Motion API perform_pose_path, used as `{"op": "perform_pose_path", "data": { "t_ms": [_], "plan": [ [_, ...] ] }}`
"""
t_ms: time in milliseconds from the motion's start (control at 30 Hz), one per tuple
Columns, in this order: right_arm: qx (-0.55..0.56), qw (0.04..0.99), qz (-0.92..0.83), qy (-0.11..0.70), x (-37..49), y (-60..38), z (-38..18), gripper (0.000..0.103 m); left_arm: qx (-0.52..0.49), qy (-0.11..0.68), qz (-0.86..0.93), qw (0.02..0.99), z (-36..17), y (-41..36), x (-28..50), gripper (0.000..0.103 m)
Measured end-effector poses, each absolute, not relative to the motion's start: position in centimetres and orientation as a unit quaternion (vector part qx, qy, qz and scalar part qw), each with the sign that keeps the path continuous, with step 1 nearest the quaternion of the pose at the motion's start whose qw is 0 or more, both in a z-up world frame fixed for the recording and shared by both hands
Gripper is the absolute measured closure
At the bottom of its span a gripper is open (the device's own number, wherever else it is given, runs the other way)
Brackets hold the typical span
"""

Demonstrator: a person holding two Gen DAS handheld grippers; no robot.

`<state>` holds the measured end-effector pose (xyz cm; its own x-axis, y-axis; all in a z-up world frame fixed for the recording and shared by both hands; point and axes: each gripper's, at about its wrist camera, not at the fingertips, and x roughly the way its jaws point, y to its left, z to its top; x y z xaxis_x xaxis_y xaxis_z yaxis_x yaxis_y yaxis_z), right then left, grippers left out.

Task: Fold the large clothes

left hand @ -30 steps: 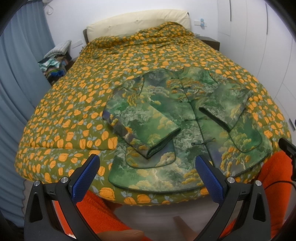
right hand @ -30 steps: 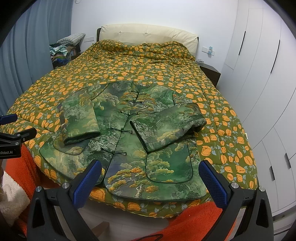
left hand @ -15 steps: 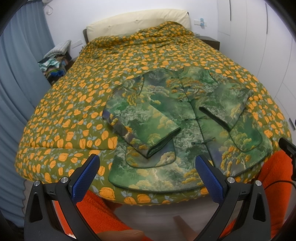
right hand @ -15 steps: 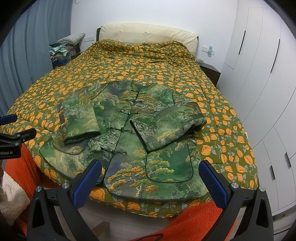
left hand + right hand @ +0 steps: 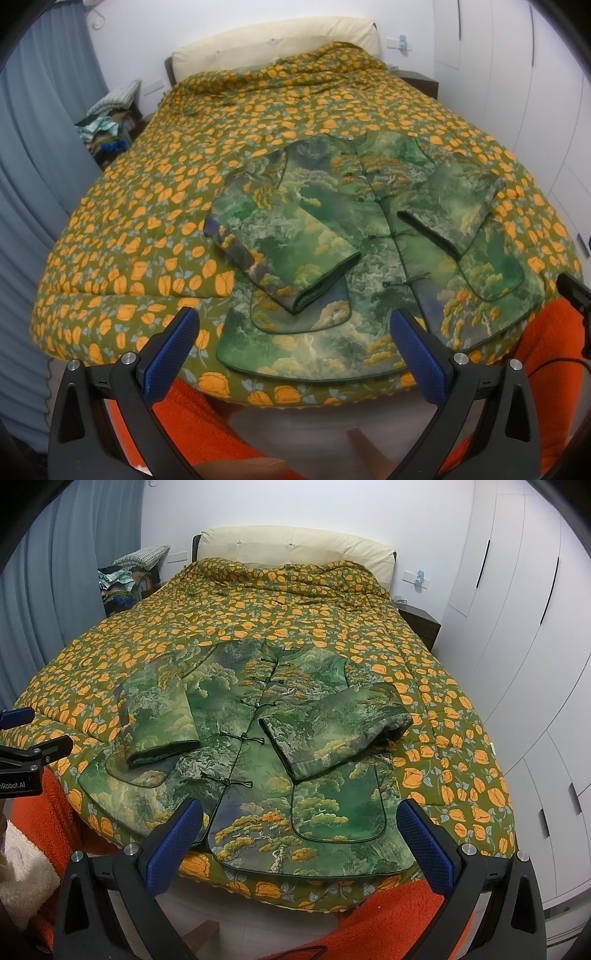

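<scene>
You face a bed covered by a green quilt printed with orange flowers, with one cream headboard against the white wall. Blue curtains hang on the left, white wardrobe doors line the right, and a dark nightstand sits beside the headboard. A heap of clothes lies in the far left corner.

One green landscape-print jacket lies flat, front up, near the foot of the bed, its hem at the quilt's edge. Both its sleeves, the left sleeve and the right sleeve, are folded inward across its body. Five knot fastenings run down its front.

Your left gripper and right gripper both hover short of the hem, jaws spread wide, holding nothing. Orange fleece shows beneath them.
</scene>
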<state>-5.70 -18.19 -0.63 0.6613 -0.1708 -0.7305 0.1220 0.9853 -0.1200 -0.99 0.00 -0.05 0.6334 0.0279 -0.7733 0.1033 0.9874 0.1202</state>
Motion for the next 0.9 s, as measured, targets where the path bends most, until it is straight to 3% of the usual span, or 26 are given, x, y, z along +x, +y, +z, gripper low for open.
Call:
{"op": "perform_pose_path", "data": {
  "t_ms": [900],
  "plan": [
    [-0.030,0.910,-0.079,0.407,-5.64,-18.06,-0.79,0.000,0.079,0.428,-0.020,0.900,-0.21,0.10,-1.25,0.000]
  ]
}}
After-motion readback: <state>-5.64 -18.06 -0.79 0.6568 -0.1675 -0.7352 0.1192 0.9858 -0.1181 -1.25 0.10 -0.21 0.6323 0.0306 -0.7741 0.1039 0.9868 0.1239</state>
